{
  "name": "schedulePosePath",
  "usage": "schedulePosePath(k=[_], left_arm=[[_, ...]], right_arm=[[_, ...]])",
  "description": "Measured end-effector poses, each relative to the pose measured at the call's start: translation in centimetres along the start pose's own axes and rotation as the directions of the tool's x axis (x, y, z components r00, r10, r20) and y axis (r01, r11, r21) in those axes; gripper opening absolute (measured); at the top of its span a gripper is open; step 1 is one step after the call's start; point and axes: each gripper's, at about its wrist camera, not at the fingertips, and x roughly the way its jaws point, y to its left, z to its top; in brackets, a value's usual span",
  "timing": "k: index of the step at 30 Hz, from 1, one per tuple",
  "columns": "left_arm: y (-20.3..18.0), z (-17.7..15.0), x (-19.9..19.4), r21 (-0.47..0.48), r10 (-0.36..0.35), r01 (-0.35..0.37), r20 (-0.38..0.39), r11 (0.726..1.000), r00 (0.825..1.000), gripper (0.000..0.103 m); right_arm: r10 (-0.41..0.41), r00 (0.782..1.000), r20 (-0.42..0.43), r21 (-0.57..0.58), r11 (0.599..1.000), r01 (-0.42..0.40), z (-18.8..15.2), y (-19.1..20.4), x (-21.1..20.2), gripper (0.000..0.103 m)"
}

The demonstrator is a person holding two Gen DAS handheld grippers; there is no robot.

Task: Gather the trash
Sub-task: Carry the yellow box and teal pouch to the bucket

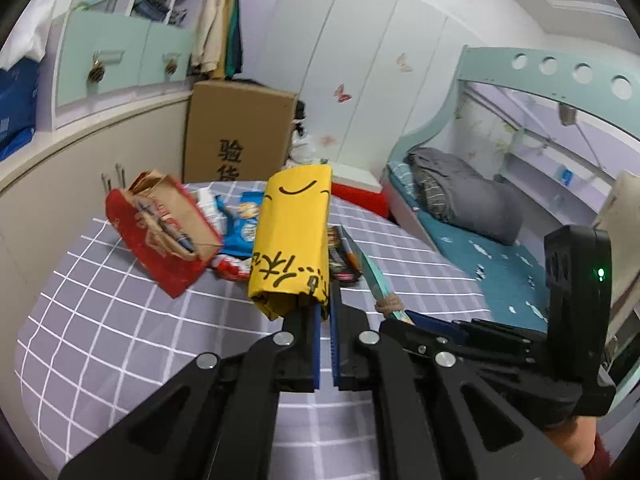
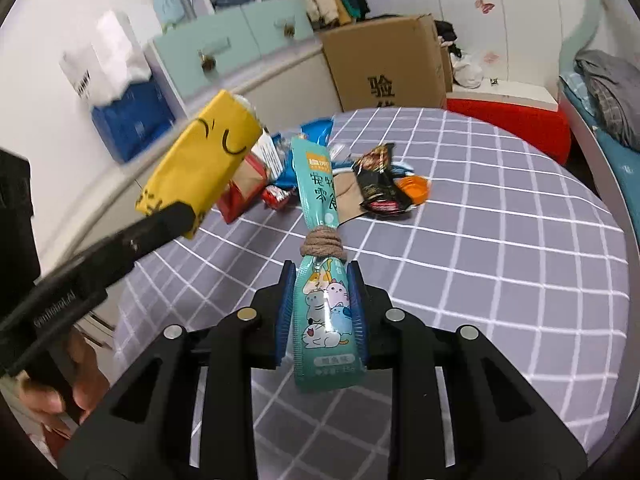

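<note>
My left gripper (image 1: 326,312) is shut on the lower edge of a yellow packet (image 1: 294,236) with a black smile mark, held up above the checked table (image 1: 120,320). It also shows in the right wrist view (image 2: 200,164). My right gripper (image 2: 322,280) is shut on a teal pet-snack pouch (image 2: 322,312) tied round the middle with brown cord (image 2: 322,242), also held above the table. The pouch tip shows in the left wrist view (image 1: 374,274). More trash lies on the table: a red-brown paper bag (image 1: 164,228), a blue wrapper (image 1: 240,220), a black wrapper (image 2: 378,184).
A cardboard box (image 1: 236,136) stands behind the table beside a red-and-white box (image 1: 360,196). A bed (image 1: 480,240) with grey bedding is to the right. Pale green drawers (image 1: 120,60) and a blue-white bag (image 2: 124,120) are on the left counter.
</note>
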Motion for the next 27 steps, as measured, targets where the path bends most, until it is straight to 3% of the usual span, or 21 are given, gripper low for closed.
schedulePosePath(k=[3,7,11,15,20,24,27], left_arm=[[-2.6,-0.3,-1.0,0.041,-0.013,0.012,0.016,0.999,1.0,0.004],[-7.9,-0.8,-1.4,0.101,-0.079,0.079,0.0,0.992,0.997,0.004],[-14.7,-2.6,-0.4,0.188,-0.163,0.17,-0.054,0.967,0.985,0.004],[-22.0,-5.1,2.1,0.269,-0.239,0.273,-0.154,0.924,0.959,0.004],[-30.3,-9.6,7.6,0.301,-0.318,0.427,-0.35,0.853,0.881,0.004],[-35.7,-13.5,12.5,0.323,-0.305,0.493,-0.487,0.808,0.819,0.004],[-39.2,-16.6,16.6,0.334,-0.279,0.539,-0.584,0.773,0.762,0.004]], right_arm=[[0.025,0.998,0.059,0.051,0.998,-0.028,-0.6,-1.6,-3.4,0.026],[0.025,0.989,0.146,0.113,0.993,-0.042,-2.0,-4.2,-8.3,0.026],[-0.04,0.972,0.233,0.203,0.979,-0.008,-4.6,-8.7,-14.2,0.026],[-0.144,0.949,0.279,0.328,0.943,0.046,-8.6,-14.5,-19.2,0.026],[-0.279,0.92,0.276,0.48,0.869,0.12,-14.3,-21.2,-23.4,0.026],[-0.366,0.902,0.227,0.596,0.785,0.169,-18.9,-26.6,-24.8,0.026],[-0.41,0.889,0.204,0.682,0.711,0.171,-22.5,-30.3,-25.2,0.026]])
